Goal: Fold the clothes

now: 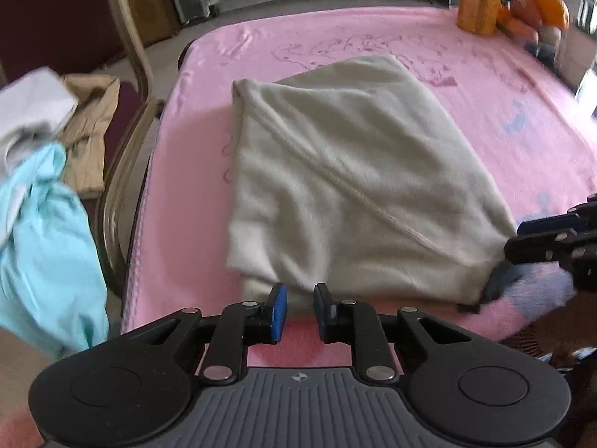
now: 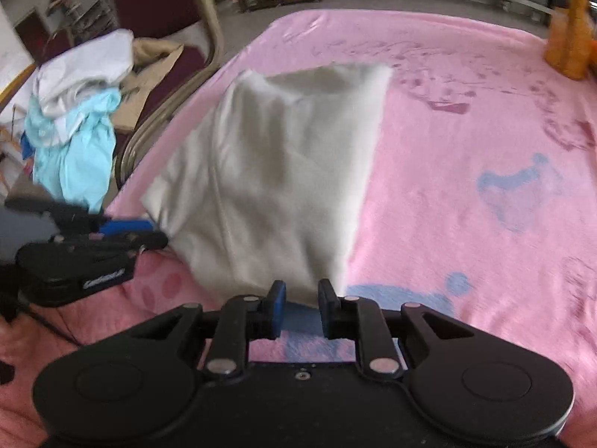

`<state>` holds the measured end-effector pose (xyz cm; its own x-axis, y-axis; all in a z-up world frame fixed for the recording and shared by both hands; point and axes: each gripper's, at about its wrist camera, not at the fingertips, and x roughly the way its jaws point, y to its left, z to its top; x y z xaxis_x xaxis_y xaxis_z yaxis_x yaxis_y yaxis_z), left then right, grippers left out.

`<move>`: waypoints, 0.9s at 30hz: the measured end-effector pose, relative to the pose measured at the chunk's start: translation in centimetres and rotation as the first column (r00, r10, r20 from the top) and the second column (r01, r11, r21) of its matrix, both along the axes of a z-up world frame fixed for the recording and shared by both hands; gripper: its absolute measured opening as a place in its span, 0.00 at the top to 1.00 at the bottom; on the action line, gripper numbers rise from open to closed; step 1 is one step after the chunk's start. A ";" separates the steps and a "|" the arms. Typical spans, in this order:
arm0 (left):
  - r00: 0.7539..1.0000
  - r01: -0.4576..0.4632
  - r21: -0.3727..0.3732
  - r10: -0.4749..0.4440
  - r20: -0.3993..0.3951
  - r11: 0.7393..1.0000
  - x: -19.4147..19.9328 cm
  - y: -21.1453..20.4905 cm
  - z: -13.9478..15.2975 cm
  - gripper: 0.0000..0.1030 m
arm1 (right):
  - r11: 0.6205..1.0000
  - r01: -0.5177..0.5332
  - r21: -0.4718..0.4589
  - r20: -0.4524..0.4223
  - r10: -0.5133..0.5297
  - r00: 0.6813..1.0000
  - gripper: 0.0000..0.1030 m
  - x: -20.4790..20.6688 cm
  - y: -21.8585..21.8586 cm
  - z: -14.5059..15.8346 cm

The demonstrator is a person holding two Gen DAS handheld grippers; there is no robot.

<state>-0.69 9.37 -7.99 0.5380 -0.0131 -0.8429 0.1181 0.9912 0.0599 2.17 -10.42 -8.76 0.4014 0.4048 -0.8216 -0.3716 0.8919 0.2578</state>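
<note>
A cream garment [image 1: 354,186] lies folded on the pink blanket [image 1: 503,119] that covers the table. In the left wrist view my left gripper [image 1: 301,308] sits at its near edge, the fabric filling the narrow gap between the blue pads. The right gripper [image 1: 510,251] reaches in from the right onto the garment's near right corner. In the right wrist view the garment [image 2: 280,168] narrows down into my right gripper [image 2: 302,306], pinched between its pads. The left gripper [image 2: 155,233] shows at the left, on the cloth's other near corner.
A chair [image 1: 128,48] stands against the table's left side with a pile of clothes: white [image 1: 33,108], light blue [image 1: 48,246] and tan [image 1: 89,130]. Orange objects [image 1: 481,3] stand at the far right corner. Pink blanket [image 2: 466,130] spreads right of the garment.
</note>
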 end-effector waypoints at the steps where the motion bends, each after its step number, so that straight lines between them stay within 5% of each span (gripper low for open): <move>1: 0.999 -0.008 -0.046 0.010 0.039 0.999 -0.5 0.6 1.0 0.82 | 0.999 0.025 0.023 0.015 -0.026 1.000 0.82 0.1 -0.7 0.8; 5: 0.977 -0.001 -0.127 0.028 0.210 0.992 -1.3 1.7 5.3 0.81 | 0.987 0.076 0.143 0.094 -0.090 0.992 0.81 0.9 -2.9 5.0; 9: 0.952 0.018 -0.151 0.029 0.304 0.988 0.8 1.8 8.2 0.81 | 0.993 0.040 0.109 0.252 -0.067 0.965 0.81 2.1 -2.9 9.1; 12: 0.955 0.018 -0.126 0.020 0.295 0.992 3.5 1.0 7.8 0.81 | 1.000 0.022 0.023 0.361 -0.029 0.932 0.81 3.3 -2.3 10.3; 15: 0.976 0.015 -0.117 0.011 0.216 0.993 6.6 0.0 5.2 0.82 | 1.000 0.023 -0.015 0.382 -0.015 0.924 0.81 5.9 -1.6 9.2; 17: 0.986 0.010 -0.155 0.016 0.166 0.988 8.5 0.0 3.2 0.83 | 0.998 0.026 0.050 0.343 -0.041 0.939 0.81 7.9 -1.6 7.4; 19: 0.987 0.004 -0.224 0.033 0.160 0.975 10.0 0.3 2.3 0.84 | 0.974 0.033 0.225 0.232 -0.087 0.969 0.81 10.3 -2.5 5.0; 22: 0.979 0.031 -0.337 0.039 0.199 0.941 11.9 0.8 2.1 0.85 | 0.877 0.138 0.460 0.008 -0.159 0.987 0.81 14.2 -3.4 1.0; 24: 0.974 0.054 -0.303 0.016 0.226 0.951 13.4 0.2 1.6 0.85 | 0.851 0.142 0.506 -0.074 -0.121 0.990 0.81 16.0 -2.6 -1.1; 27: 0.990 0.007 -0.188 0.019 0.140 0.982 16.7 -0.6 -1.6 0.93 | 0.837 0.131 0.532 -0.186 -0.035 0.982 0.81 18.5 -0.7 -4.7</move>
